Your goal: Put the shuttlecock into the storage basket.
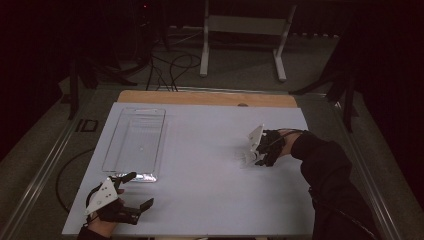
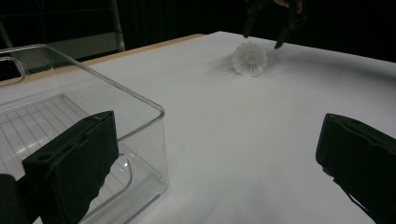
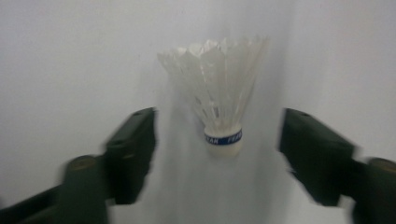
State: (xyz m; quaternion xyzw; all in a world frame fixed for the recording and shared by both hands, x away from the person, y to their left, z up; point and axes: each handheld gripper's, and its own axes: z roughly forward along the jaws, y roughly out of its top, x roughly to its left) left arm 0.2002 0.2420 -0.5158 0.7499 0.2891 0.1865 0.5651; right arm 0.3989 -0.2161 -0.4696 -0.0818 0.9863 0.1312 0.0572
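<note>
shuttlecock (image 3: 219,88): white feathers, blue band, white cork | tray (image 1: 135,140): clear, ribbed floor | table (image 1: 210,165): white top, tan 12 o'clock edge | right gripper (image 3: 217,140): black jaws

Left claw (image 2: 224,158) gapes beside clear bin (image 2: 140,105); shuttlecock (image 2: 250,58) lies beyond

Both tools (image 1: 136,191) (image 1: 254,159) gape, seemingly gripping nothing
</note>
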